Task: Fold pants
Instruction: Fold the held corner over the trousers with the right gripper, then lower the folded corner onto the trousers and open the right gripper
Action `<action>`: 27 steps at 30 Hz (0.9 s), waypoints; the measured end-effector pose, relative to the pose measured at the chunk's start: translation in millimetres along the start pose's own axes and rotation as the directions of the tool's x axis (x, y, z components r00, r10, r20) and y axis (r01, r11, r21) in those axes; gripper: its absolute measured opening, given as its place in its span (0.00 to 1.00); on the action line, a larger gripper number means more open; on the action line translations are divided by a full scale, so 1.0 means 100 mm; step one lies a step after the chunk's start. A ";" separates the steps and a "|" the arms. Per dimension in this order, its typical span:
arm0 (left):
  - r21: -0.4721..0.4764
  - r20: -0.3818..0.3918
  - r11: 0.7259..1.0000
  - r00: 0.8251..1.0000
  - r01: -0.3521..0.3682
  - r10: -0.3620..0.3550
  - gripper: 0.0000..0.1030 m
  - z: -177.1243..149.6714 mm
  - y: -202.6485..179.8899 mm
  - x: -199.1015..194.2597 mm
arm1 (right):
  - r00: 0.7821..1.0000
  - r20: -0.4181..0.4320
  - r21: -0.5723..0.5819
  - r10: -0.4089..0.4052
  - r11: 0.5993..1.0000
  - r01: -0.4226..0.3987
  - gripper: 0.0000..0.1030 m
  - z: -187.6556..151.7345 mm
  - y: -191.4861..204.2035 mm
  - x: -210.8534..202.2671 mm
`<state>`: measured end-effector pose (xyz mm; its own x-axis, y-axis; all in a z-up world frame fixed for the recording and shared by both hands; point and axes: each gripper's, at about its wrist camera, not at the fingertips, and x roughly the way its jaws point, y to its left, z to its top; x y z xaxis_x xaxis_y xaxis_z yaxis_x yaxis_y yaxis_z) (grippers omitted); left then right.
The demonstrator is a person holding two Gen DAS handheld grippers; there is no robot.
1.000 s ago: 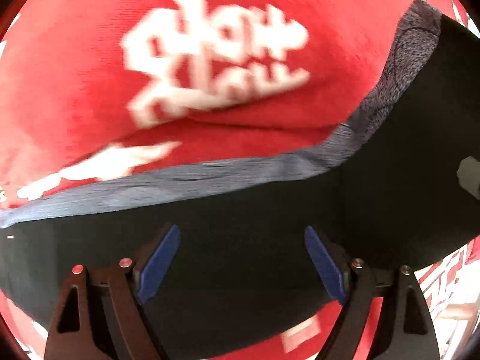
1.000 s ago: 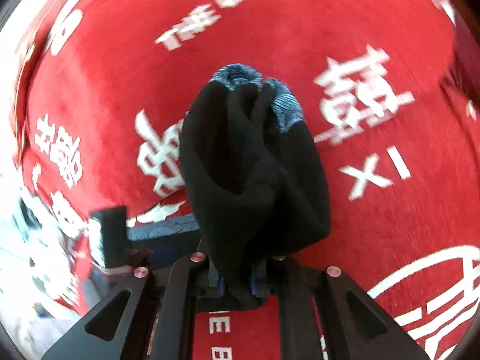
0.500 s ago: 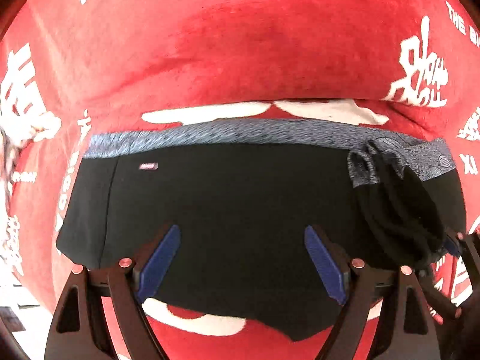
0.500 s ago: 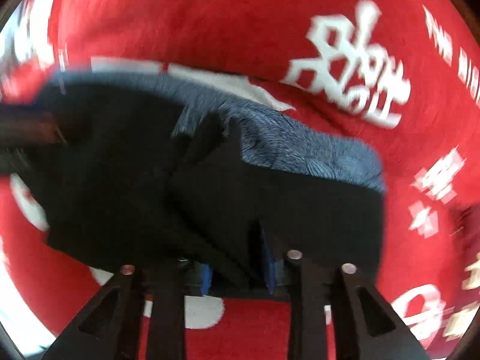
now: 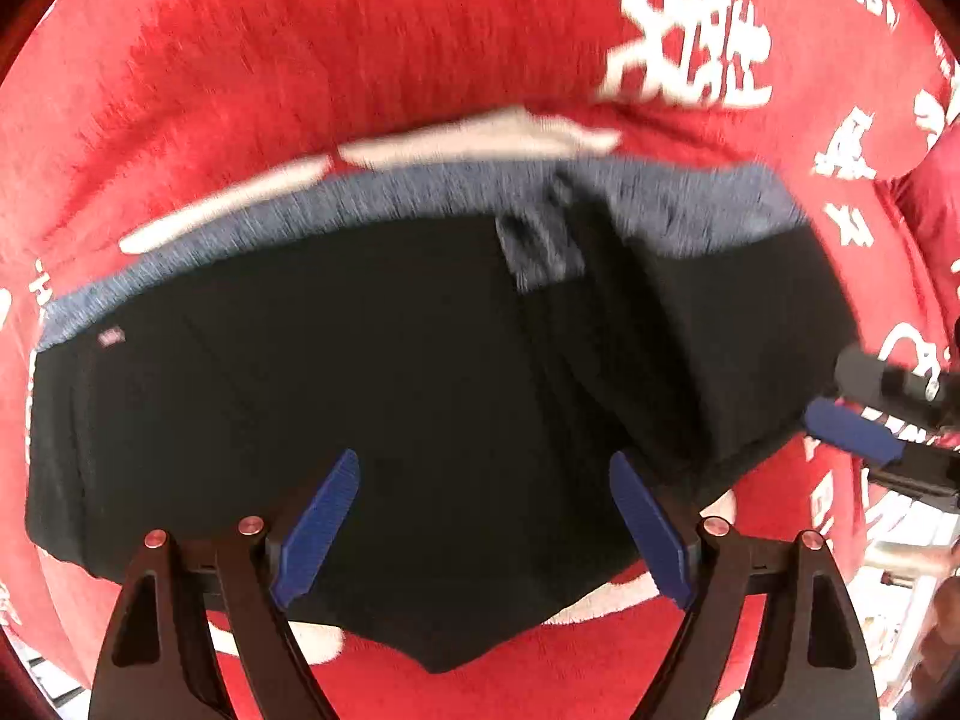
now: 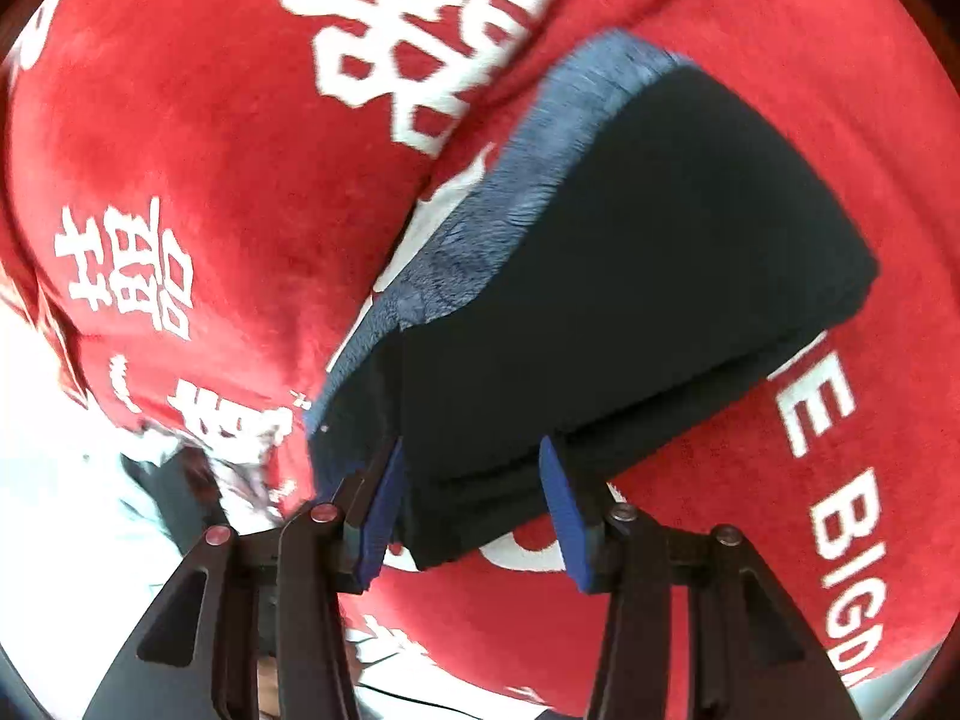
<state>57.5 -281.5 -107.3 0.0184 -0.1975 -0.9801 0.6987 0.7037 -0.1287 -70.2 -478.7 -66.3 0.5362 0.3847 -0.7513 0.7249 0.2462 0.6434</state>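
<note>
The black pants [image 5: 372, 396] with a blue-grey waistband [image 5: 420, 192] lie flat on the red cloth, their right part folded over onto the rest. My left gripper [image 5: 480, 516] is open above the pants' near edge, holding nothing. My right gripper [image 6: 474, 504] is open, its blue pads on either side of the folded corner [image 6: 600, 312] with a gap on each side. The right gripper also shows at the right edge of the left wrist view [image 5: 870, 420].
A red plush cloth [image 5: 300, 60] with white characters covers the surface under the pants. Its edge and a pale floor show at the left in the right wrist view [image 6: 54, 480].
My right gripper carried the bunched pants end across, laid it on the rest and opened. My left gripper stayed open while its view shifted over the flat pants.
</note>
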 end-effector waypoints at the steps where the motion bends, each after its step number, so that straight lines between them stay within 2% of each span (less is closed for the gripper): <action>1: -0.010 -0.015 1.000 1.000 -0.003 0.003 0.84 -0.02 0.00 0.06 | 1.000 -0.003 0.019 0.004 1.000 -0.003 0.49 -0.01 -0.03 0.02; 5: -0.018 -0.011 0.999 1.000 -0.029 0.029 0.84 -0.03 -0.01 0.14 | 0.998 -0.016 0.136 0.063 0.989 -0.060 0.49 0.00 -0.26 0.14; 9: -0.018 -0.008 0.999 0.999 -0.037 0.036 0.84 -0.01 -0.02 0.15 | 0.990 0.017 0.195 0.137 0.971 -0.138 0.48 0.10 -0.40 0.26; 11: -0.028 -0.008 0.998 0.999 -0.049 0.049 0.84 -0.01 0.00 0.14 | 0.981 0.014 0.250 0.192 0.949 -0.189 0.27 0.15 -0.47 0.35; 12: -0.041 -0.008 0.997 0.998 -0.059 0.059 0.84 -0.01 0.02 0.12 | 0.983 0.008 0.268 0.182 0.947 -0.178 0.05 0.17 -0.50 0.36; 14: -0.070 0.013 0.996 0.999 -0.045 0.046 0.84 -0.01 0.11 0.03 | 0.984 0.014 0.263 0.180 0.948 -0.177 0.05 0.18 -0.47 0.28; 16: -0.092 0.029 0.995 0.999 -0.036 0.039 0.84 -0.03 0.19 -0.03 | 0.981 0.028 0.189 0.194 0.962 -0.196 0.05 0.13 -0.30 0.15; 18: -0.116 0.033 0.992 0.997 -0.059 0.063 0.84 -0.03 0.29 -0.03 | 0.982 0.027 0.149 0.187 0.971 -0.189 0.05 0.00 -0.19 0.10; 23: -0.182 0.035 0.978 0.993 -0.103 0.111 0.84 0.00 0.50 -0.11 | 0.992 -0.026 0.203 0.124 0.972 -0.116 0.05 -0.16 -0.34 0.61; 25: -0.178 0.056 0.977 0.990 -0.118 0.130 0.84 0.01 0.53 -0.24 | 0.993 -0.025 0.213 0.118 0.971 -0.110 0.06 -0.15 -0.35 0.64; 27: -0.168 0.071 0.979 0.989 -0.120 0.133 0.84 0.06 0.53 -0.33 | 0.993 -0.076 0.162 0.093 0.984 -0.080 0.11 -0.12 -0.22 0.59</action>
<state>98.0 -242.0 -80.6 0.1616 -0.1500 -0.9754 0.5616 0.8267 -0.0341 -59.3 -450.9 -122.8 0.5671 0.4720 -0.6750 0.7402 0.0674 0.6690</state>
